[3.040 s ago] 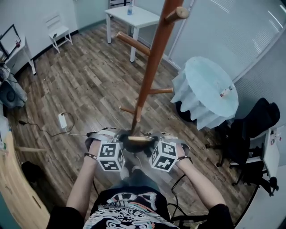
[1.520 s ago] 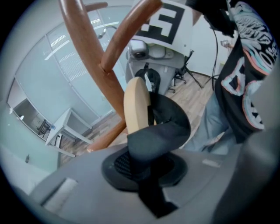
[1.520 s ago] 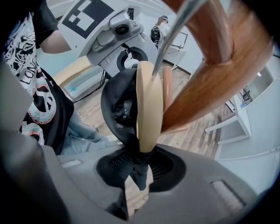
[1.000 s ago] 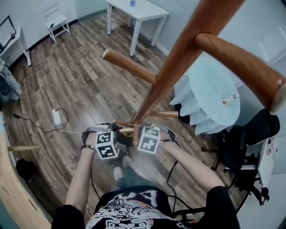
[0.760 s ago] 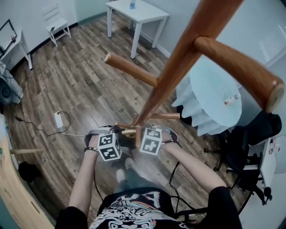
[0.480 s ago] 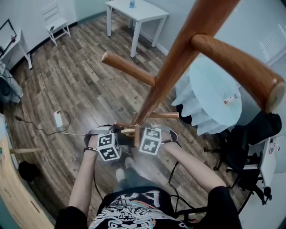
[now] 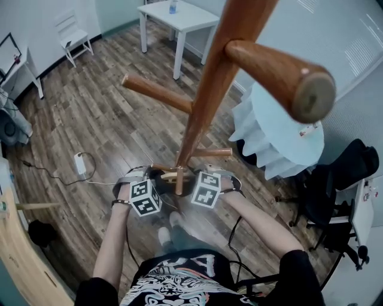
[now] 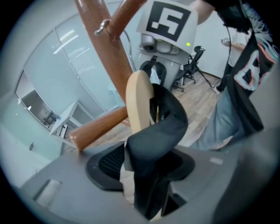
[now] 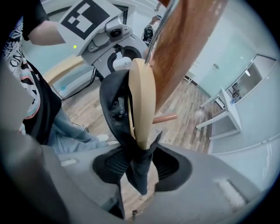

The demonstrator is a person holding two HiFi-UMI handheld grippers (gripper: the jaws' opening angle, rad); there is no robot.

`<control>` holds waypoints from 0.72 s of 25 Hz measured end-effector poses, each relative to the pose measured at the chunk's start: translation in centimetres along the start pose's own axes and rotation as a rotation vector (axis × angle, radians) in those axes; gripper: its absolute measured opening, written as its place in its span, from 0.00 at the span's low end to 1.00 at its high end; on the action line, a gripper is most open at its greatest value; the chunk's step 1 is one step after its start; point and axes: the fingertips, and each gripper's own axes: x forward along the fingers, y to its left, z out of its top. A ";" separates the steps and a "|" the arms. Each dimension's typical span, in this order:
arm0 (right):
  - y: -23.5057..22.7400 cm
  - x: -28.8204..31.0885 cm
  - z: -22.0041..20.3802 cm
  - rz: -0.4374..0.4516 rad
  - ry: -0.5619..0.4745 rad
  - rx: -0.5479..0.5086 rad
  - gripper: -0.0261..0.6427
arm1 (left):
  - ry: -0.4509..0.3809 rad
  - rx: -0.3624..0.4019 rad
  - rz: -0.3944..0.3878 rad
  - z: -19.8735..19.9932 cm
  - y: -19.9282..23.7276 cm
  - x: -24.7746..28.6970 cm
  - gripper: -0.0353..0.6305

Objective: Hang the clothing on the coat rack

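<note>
The wooden coat rack (image 7: pixel 206 89) stands straight ahead, its pegs pointing outward. A pale wooden hanger (image 8: pixel 139 105) carries a dark garment (image 8: pixel 157 144), and its metal hook (image 8: pixel 103 27) sits at a low peg against the pole. My left gripper (image 7: pixel 160 178) is at the hanger's left end. Its jaws are opening, and dark cloth hangs loosely between the pads. My right gripper (image 7: pixel 190 177) is at the other end (image 9: pixel 142 100). Its jaws are also opening, with a fold of the garment (image 9: pixel 116 105) between them and gaps on both sides.
A long upper peg (image 7: pixel 275 69) juts out close to the head camera. A round table with a pale blue cloth (image 7: pixel 278 125) and a black office chair (image 7: pixel 335 179) are to the right. A white table (image 7: pixel 179 15) stands behind, and a power strip (image 7: pixel 79 162) with cables lies on the floor to the left.
The two grippers have carried the hanger up and forward to the low peg. Over the last second they have hardly moved, while the head view has shifted towards the upper peg.
</note>
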 end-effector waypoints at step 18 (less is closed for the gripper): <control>-0.2 -4.8 -1.9 -0.038 -0.232 0.238 0.39 | -0.053 -0.131 0.020 0.3 -0.7 -1.8 0.37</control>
